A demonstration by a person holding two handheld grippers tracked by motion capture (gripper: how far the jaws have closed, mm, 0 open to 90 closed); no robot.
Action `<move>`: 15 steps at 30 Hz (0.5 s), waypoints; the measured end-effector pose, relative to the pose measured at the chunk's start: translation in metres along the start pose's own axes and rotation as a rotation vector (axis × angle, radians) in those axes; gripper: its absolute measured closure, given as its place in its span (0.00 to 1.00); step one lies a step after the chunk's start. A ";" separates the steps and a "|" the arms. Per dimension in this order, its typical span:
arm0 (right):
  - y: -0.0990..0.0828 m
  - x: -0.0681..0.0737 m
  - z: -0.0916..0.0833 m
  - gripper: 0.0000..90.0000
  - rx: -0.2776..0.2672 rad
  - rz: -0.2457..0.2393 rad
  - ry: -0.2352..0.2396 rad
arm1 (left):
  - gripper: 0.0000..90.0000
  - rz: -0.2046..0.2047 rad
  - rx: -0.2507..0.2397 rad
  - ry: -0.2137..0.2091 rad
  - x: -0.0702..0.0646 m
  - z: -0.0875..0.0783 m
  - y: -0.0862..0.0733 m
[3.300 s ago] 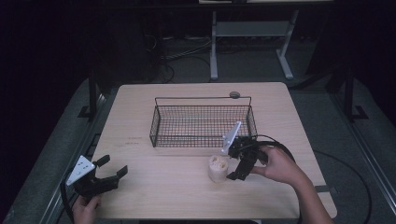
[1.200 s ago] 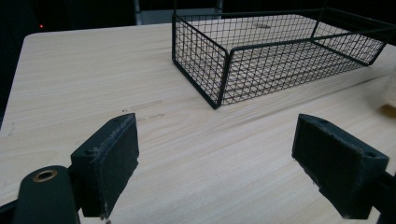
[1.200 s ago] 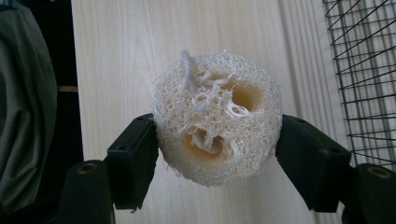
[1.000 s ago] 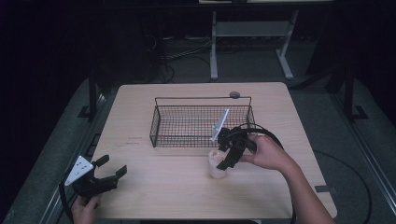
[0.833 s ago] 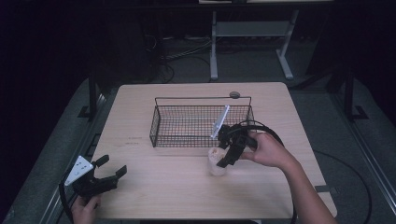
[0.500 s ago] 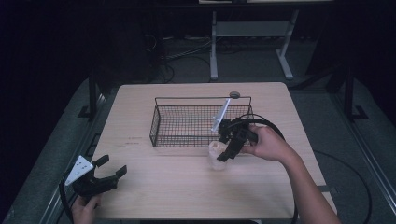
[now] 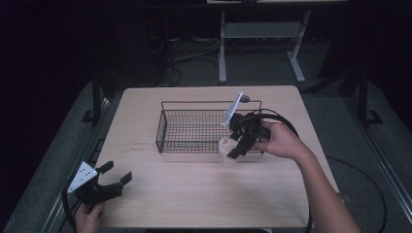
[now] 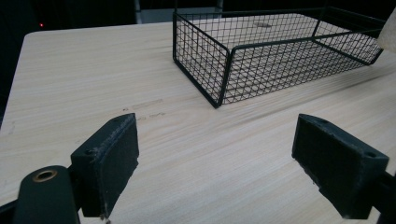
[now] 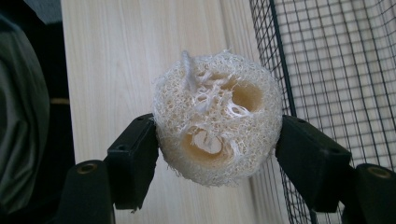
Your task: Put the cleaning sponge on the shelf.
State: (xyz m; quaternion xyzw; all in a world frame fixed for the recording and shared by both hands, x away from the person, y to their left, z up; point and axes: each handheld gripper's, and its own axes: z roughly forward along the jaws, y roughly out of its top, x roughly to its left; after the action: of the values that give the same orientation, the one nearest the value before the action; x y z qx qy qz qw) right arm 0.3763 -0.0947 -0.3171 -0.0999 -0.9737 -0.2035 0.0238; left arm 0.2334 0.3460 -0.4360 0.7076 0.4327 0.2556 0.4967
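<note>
The right gripper [image 7: 232, 151] clamps the loofah slice [image 9: 217, 137] just at the wire basket's [image 7: 167, 130] near wall, the basket floor lying beyond.

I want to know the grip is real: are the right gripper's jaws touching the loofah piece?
Touching. In the right gripper view both black pads press against opposite sides of the loofah piece, with no gap at either side.

The wire basket [image 7: 194, 131] stands mid-bench, its near wall right beside the right tongs [image 7: 232, 148] and their loofah [image 7: 226, 149]. The bench [image 7: 194, 194] in front lies bare, as does the stretch between the left tongs [image 8: 224, 163] and the basket.
</note>
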 end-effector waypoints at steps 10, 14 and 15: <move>0.008 -0.011 -0.010 0.33 -0.006 0.013 0.000 | 0.15 0.003 -0.002 0.002 0.000 -0.001 0.000; 0.012 -0.017 -0.014 0.33 -0.001 0.019 -0.010 | 0.15 0.001 -0.004 0.002 0.000 -0.002 0.000; 0.013 -0.018 -0.015 0.33 -0.008 0.023 -0.006 | 0.15 -0.001 -0.003 0.002 0.001 -0.002 0.000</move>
State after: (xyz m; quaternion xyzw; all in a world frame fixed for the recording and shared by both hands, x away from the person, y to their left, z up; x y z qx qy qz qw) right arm 0.3967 -0.0926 -0.2995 -0.1119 -0.9717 -0.2067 0.0228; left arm 0.2327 0.3474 -0.4351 0.7064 0.4331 0.2570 0.4974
